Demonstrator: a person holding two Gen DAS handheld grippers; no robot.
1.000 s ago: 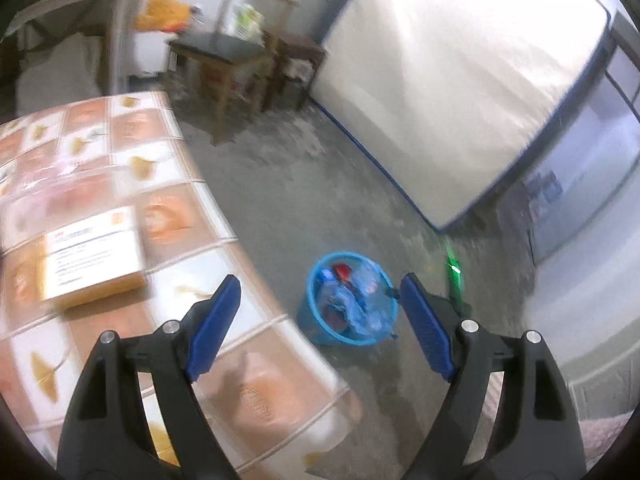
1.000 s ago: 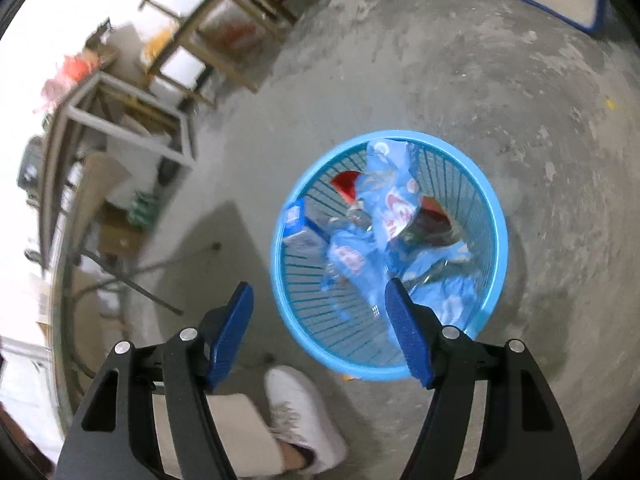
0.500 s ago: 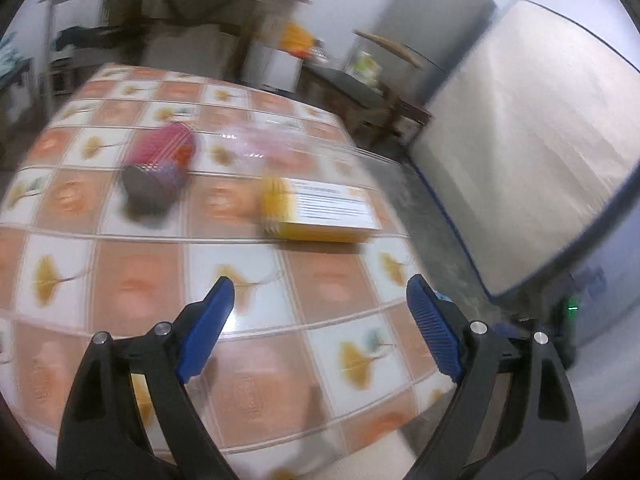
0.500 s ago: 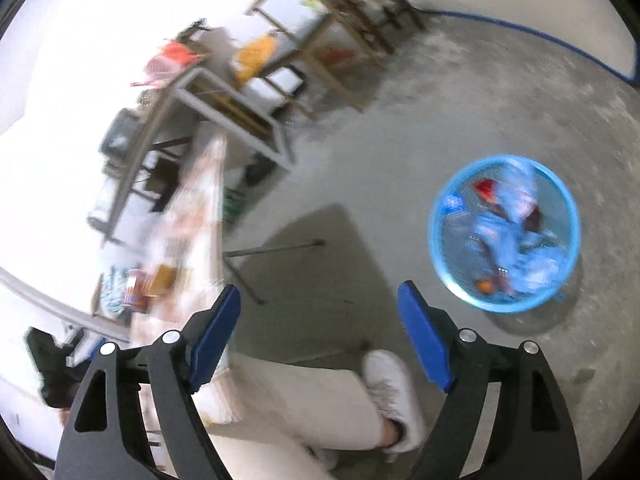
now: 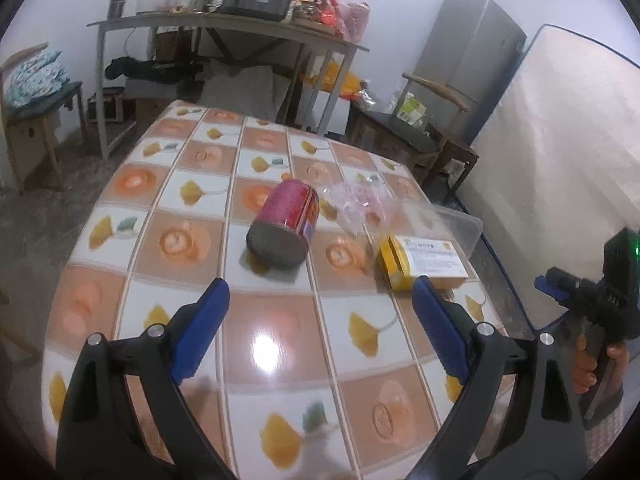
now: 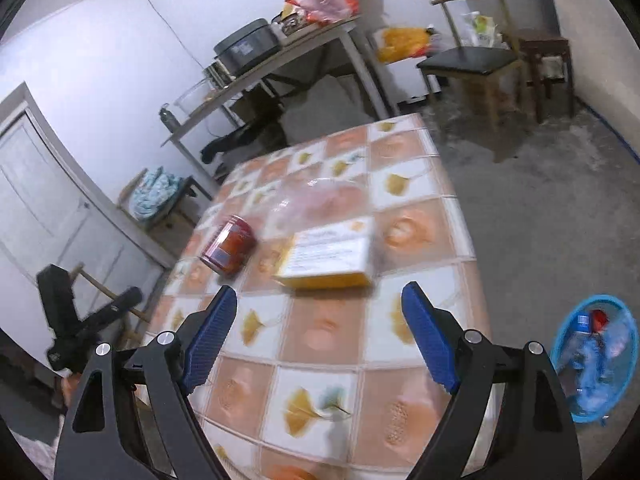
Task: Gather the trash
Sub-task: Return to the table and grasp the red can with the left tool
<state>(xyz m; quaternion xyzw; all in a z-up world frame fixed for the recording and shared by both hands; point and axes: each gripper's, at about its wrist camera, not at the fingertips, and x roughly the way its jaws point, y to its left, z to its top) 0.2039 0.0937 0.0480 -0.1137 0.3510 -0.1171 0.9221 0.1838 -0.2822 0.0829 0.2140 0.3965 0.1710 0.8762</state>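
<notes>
- So the trash we're after is on the table (image 5: pixel 132 236), the one with the orange and yellow leaf-pattern cloth, and we'll place everything off that table.
- Red can (image 5: pixel 285 229) lies on its side around the middle of the table, dark end facing us in the left view. It's a bit blurry in the right view (image 6: pixel 229 249).
- Yellow box (image 5: pixel 420 262) with a white label lies flat toward the table's right edge, near the can but not touching it.
- Crumpled clear plastic wrapper (image 5: pixel 356 204) sits on the table just behind the can and box. Can't tell if it touches either one.
- Our left gripper (image 5: pixel 320 334) hangs over the near part of the table, jaws wide and opening, nothing between them.
- Our right gripper (image 6: pixel 318 336) is over the near end of the table too, jaws spread wide, nothing in them either. In the left view it shows off the table's right edge (image 5: pixel 560 284), with fingers (image 5: pixel 582 372) wrapped round the handle.
- Blue basket (image 6: pixel 596 360) stands on the concrete floor off the table's right side, well apart from it, already holding blue wrappers and a bottle.
- Past the far end of the table there's a grey workbench (image 5: pixel 224 24) loaded with stuff, a wooden chair (image 5: pixel 424 120) and a grey fridge (image 5: pixel 472 60).
</notes>
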